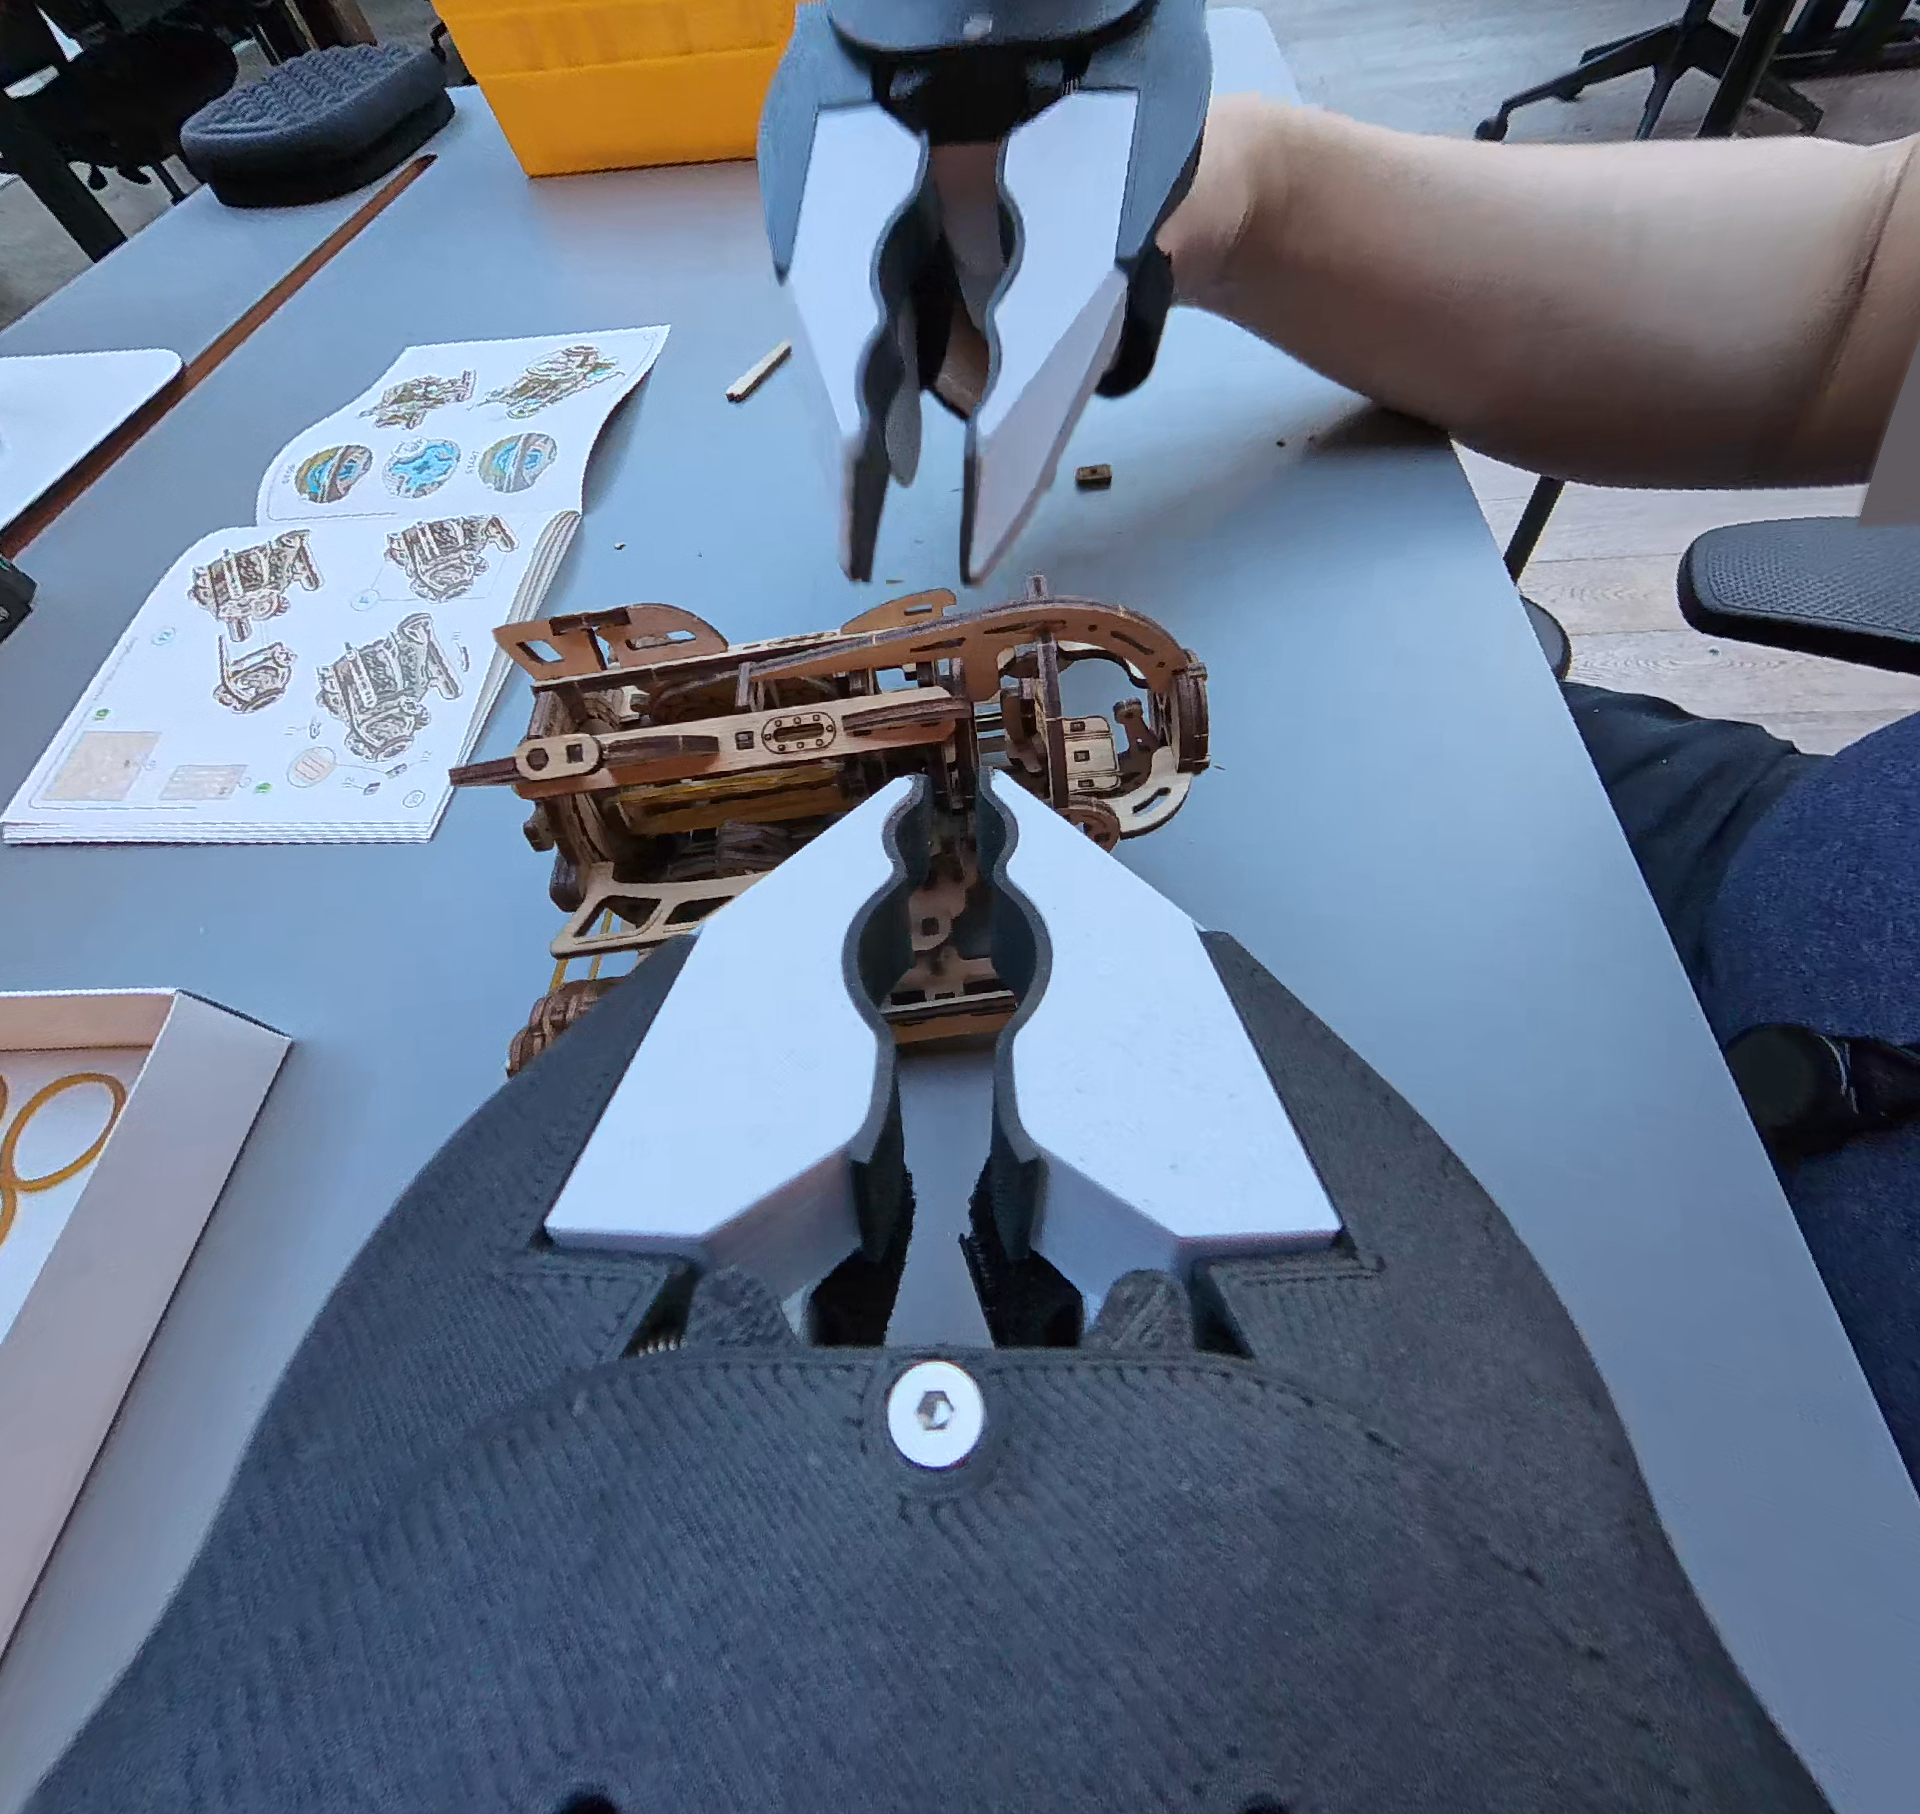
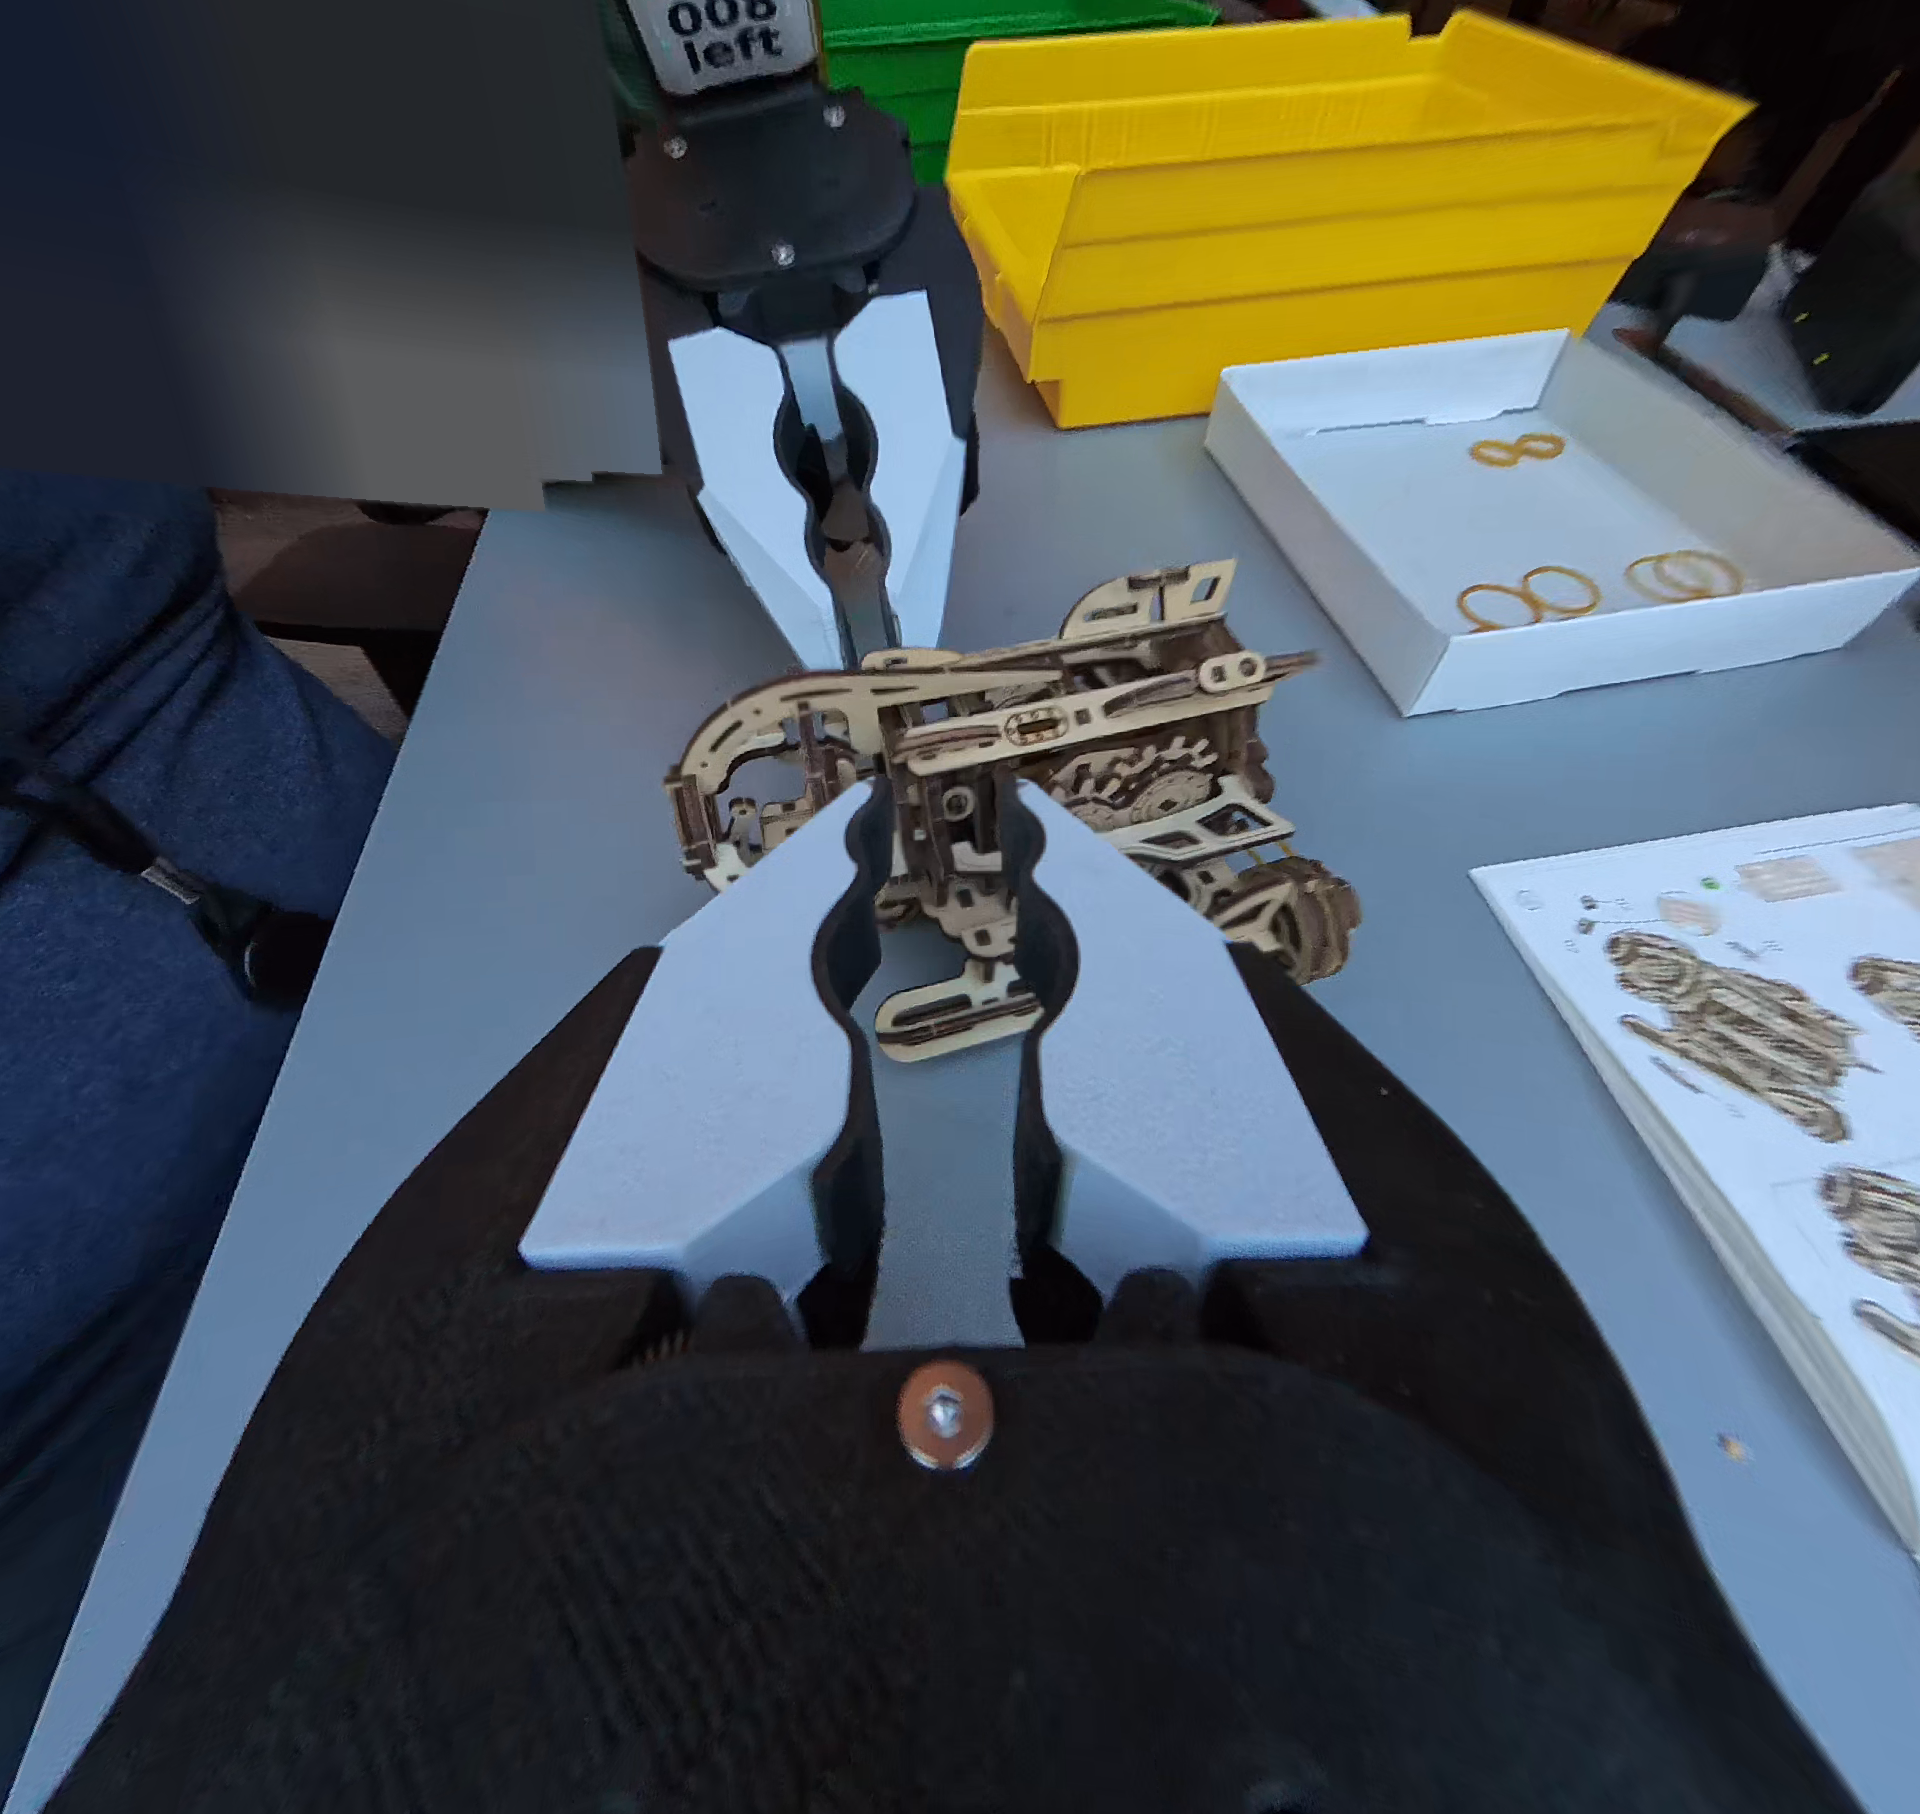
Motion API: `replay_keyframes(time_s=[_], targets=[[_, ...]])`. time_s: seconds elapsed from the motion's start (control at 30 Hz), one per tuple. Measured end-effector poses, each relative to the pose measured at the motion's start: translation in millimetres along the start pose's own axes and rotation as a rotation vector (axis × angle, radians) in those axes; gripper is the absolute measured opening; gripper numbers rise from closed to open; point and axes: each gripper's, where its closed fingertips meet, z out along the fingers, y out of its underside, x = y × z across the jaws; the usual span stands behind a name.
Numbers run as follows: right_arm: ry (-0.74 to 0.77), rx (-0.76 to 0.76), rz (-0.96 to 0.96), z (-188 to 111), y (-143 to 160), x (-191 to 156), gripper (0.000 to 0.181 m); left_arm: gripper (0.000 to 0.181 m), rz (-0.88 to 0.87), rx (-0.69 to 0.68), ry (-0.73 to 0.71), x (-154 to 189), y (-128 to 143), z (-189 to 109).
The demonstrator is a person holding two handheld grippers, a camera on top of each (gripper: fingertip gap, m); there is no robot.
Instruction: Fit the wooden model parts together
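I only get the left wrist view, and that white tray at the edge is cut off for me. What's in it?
Observer: The white tray holds several loose rubber bands.
Operator: What does the far side of the wooden model look like?
Observer: On that side the wooden model shows toothed gears.
Operator: Is anything behind the yellow bin?
Observer: Behind the yellow bin stand green bins.

Office workspace, grey desk (image 1: 1299,829), swivel chairs (image 1: 1683,29), storage bins (image 2: 1320,237)
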Motion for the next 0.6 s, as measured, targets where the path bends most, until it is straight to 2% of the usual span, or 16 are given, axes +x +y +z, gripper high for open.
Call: replay_keyframes(time_s=[0.1, 0.23, 0.3, 0.6], targets=[[0.009, -0.008, -0.092, -5.3, -18.8, -4.6, 0.013, 0.005, 0.002, -0.001, -0.002, 0.6, -0.5, 0.9], [-0.015, -0.227, -0.213, 9.2, -9.0, -6.4, 0.013, 0.005, 0.007, -0.004, -0.009, 0.6, 0.0, 0.6], [-0.039, -0.290, -0.244, 16.3, -5.2, -6.6, 0.014, 0.006, 0.009, -0.005, -0.011, 0.7, 0.1, 0.6], [-0.078, -0.389, -0.288, 18.2, -6.3, -5.6, 0.011, 0.006, -0.004, -0.001, -0.019, -1.6, 0.5, 0.3]])
